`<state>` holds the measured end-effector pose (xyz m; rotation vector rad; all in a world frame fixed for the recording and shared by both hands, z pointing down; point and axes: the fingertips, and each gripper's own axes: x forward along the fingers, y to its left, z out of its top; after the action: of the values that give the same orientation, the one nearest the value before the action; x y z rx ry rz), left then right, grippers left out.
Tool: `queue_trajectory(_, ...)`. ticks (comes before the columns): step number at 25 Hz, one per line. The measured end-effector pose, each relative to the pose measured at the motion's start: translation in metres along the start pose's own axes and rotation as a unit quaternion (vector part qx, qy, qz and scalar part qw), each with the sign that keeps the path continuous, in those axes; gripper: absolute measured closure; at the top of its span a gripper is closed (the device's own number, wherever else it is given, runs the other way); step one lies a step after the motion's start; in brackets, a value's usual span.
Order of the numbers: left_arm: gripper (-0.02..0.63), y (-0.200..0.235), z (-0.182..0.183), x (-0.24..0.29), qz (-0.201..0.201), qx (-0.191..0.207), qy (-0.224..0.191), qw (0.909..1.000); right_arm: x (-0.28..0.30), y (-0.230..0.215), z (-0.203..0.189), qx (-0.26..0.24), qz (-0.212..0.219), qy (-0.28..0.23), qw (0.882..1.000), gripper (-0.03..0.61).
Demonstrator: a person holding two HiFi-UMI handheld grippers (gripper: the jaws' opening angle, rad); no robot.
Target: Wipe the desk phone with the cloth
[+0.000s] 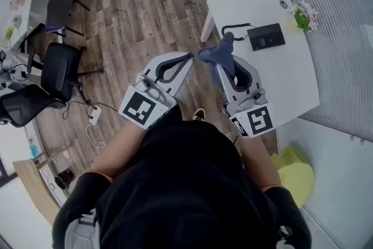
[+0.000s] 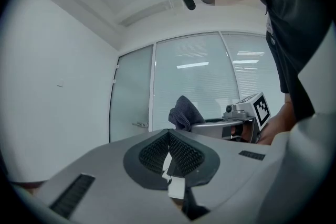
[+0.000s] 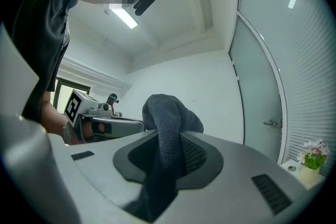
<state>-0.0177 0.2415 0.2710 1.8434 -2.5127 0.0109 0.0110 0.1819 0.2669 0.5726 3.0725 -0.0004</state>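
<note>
Looking down in the head view, the desk phone (image 1: 266, 36) lies on the white tabletop (image 1: 291, 76) with its coiled cord to one side and a small flower pot (image 1: 303, 16) near the far corner. The right gripper (image 1: 223, 65) is held up by the tabletop's near edge with the dark cloth (image 1: 214, 54) bunched at its tip. Cloth and phone are apart, with bare tabletop between them. The left gripper (image 1: 185, 60) hangs over the wooden floor, beside the right one.

Seen from the left gripper view, the left gripper (image 2: 169, 140) points upward at a glass wall, its ribbed fingers (image 2: 185, 155) pressed together with nothing between them. Beyond them the cloth (image 2: 182, 113) sticks up from the right gripper (image 2: 210, 124).

Seen from the right gripper view, the right gripper (image 3: 168, 141) has its fingers clenched on the cloth (image 3: 164, 113), which rises in a fold above the pads and trails down below.

Judging by this, the cloth is secured but the wiping shows no sign of having begun. What remains is bringing the cloth down onto the phone and rubbing across its surfaces.
</note>
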Motion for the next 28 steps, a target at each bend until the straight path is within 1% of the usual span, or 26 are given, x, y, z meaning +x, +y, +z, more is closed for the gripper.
queue_trajectory(3,0.603,0.023,0.001,0.008,-0.028,0.006,0.001,0.9996,0.021,-0.005,-0.001,0.001,-0.024,0.003,1.0,0.482)
queue_trajectory(9,0.603,0.074,0.0,0.02,-0.069,0.007,0.003,0.9976,0.062,-0.016,-0.005,0.004,-0.069,0.01,0.998,0.482)
queue_trajectory(13,0.603,0.094,-0.006,0.025,-0.102,-0.007,0.015,0.9947,0.078,-0.019,-0.008,0.004,-0.102,0.017,0.995,0.482)
queue_trajectory(15,0.603,0.101,-0.008,0.031,-0.119,-0.006,0.016,0.9927,0.085,-0.021,-0.008,0.001,-0.116,0.016,0.993,0.482)
queue_trajectory(17,0.603,0.105,-0.01,0.036,-0.138,-0.001,0.018,0.9903,0.088,-0.023,-0.007,-0.001,-0.132,0.015,0.991,0.482)
queue_trajectory(21,0.603,0.102,-0.014,0.045,-0.174,-0.004,0.022,0.9845,0.086,-0.028,-0.009,0.003,-0.167,0.015,0.986,0.482)
queue_trajectory(28,0.603,0.093,-0.019,0.078,-0.215,-0.002,0.022,0.9765,0.066,-0.055,-0.016,0.013,-0.217,0.007,0.976,0.482)
